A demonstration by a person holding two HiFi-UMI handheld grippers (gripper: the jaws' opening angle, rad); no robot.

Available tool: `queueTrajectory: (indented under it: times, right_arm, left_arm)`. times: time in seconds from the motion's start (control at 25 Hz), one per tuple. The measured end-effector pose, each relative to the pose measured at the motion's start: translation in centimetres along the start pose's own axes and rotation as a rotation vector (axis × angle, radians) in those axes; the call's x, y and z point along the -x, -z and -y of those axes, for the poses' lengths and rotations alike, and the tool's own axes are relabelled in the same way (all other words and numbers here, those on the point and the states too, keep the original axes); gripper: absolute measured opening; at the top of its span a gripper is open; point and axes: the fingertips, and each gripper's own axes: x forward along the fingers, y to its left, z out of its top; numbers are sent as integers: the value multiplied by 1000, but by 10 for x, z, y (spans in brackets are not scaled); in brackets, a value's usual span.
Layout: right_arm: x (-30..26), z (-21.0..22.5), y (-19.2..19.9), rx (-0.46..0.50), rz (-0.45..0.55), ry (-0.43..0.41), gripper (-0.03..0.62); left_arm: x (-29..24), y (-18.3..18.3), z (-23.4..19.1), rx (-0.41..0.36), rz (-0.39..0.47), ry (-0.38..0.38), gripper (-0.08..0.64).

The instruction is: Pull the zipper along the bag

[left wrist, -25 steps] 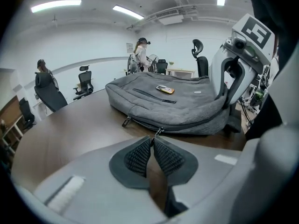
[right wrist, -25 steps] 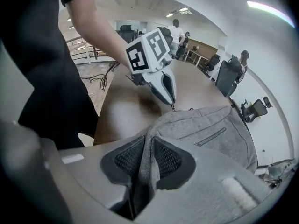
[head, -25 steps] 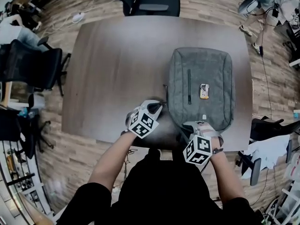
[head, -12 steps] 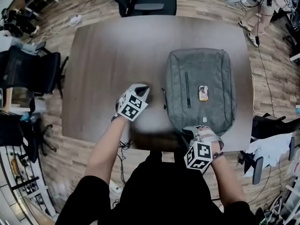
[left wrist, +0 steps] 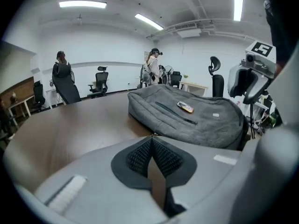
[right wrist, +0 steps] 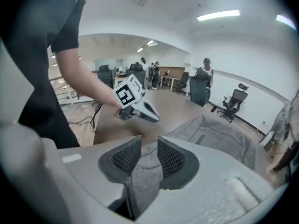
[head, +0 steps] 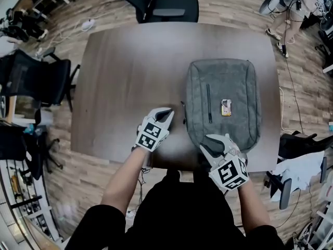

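Note:
A grey backpack (head: 223,103) lies flat on the brown table (head: 130,77), with a small orange tag (head: 226,104) on its top. A thin dark pull strap (head: 183,112) sticks out at its left edge. My left gripper (head: 167,114) hovers just left of that strap, shut with nothing between its pads (left wrist: 140,155). The backpack (left wrist: 187,115) stretches beyond its tips. My right gripper (head: 209,148) is lifted over the bag's near end. Its jaws have just been opening and grip nothing; grey fabric (right wrist: 219,134) shows through the gap of the right gripper (right wrist: 148,149).
A black office chair (head: 169,4) stands at the table's far side and another chair (head: 36,77) at the left. People (left wrist: 153,66) stand at the back of the room. The table's near edge (head: 171,163) runs just under both grippers.
My left gripper swung out to the left, then came back toward the bag's left edge. My right gripper rose off the bag's near end, rolled, and its jaws spread wider.

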Motion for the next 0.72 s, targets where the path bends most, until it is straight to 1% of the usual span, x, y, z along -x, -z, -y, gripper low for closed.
queueTrajectory:
  times: [0.04, 0.08, 0.12, 0.16, 0.32, 0.52, 0.6, 0.72]
  right_arm:
    - [4, 7, -10, -42, 55, 31, 96]
    - [8, 14, -19, -82, 109, 58, 61]
    - [12, 20, -28, -117, 157, 82, 38]
    - [16, 25, -35, -143, 198, 102, 2]
    - [30, 40, -61, -191, 318, 165, 2]
    - [51, 53, -87, -255, 449, 222, 2]
    - [60, 58, -96, -243, 493, 256, 2]
    - [68, 61, -112, -192, 535, 302, 0]
  left_arm:
    - [6, -3, 4, 32, 25, 7, 20]
    - [14, -8, 8, 63, 55, 10, 20]
    - [21, -13, 12, 89, 88, 8, 20]
    - [29, -20, 15, 107, 120, 2, 20]
    - [55, -44, 34, 133, 225, -28, 20]
    - [89, -74, 61, 178, 336, -7, 20]
    - [99, -87, 68, 180, 385, -13, 20]
    - [116, -105, 69, 175, 445, -27, 20]
